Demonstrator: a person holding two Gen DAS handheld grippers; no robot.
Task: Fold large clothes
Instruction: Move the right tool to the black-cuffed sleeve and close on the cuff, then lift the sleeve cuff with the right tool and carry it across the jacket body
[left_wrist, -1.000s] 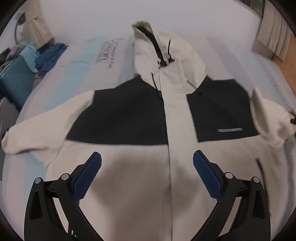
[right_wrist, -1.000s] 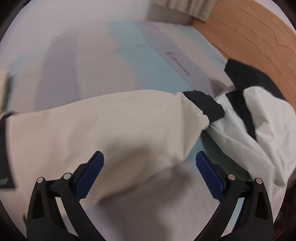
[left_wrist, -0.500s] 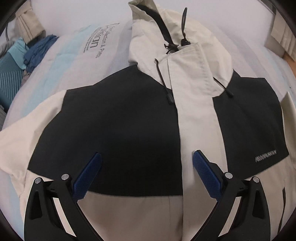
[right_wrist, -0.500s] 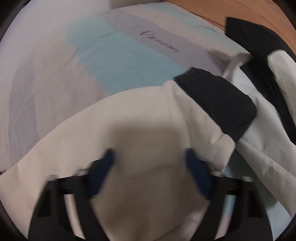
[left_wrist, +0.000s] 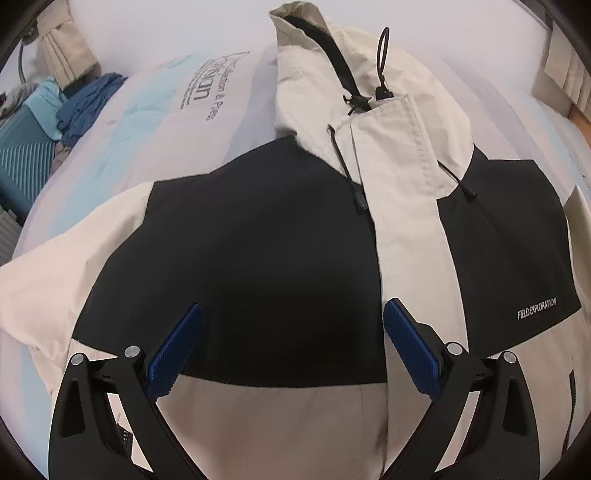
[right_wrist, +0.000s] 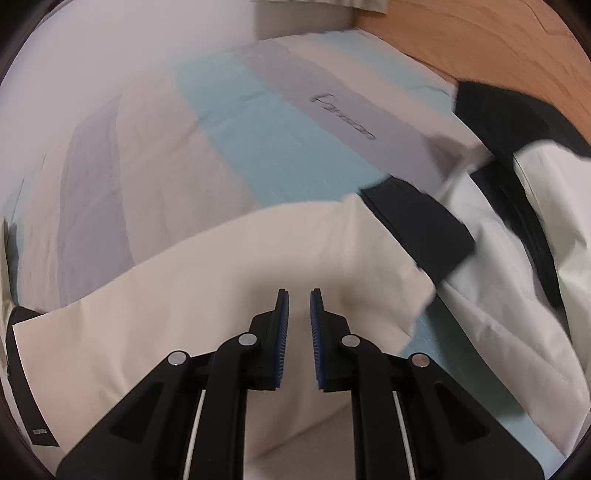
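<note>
A cream and black hooded jacket (left_wrist: 258, 258) lies front up on the bed, hood (left_wrist: 332, 66) at the far end. My left gripper (left_wrist: 291, 317) is open, its blue pads apart, hovering just above the black chest panel. In the right wrist view the jacket's cream sleeve (right_wrist: 229, 266) with a black cuff (right_wrist: 421, 225) stretches across the bed. My right gripper (right_wrist: 298, 295) has its jaws nearly closed on a fold of that sleeve, a narrow gap still between the pads.
The striped blue, grey and white bedsheet (right_wrist: 258, 140) lies under the jacket. A second cream and black garment (right_wrist: 517, 229) lies at the right by the wooden floor (right_wrist: 498, 37). Blue clothes (left_wrist: 85, 107) and a teal case (left_wrist: 22, 155) sit at the bed's far left.
My left gripper moved forward over the jacket from the hem to the chest. My right gripper dropped onto the sleeve and closed from wide open to almost shut.
</note>
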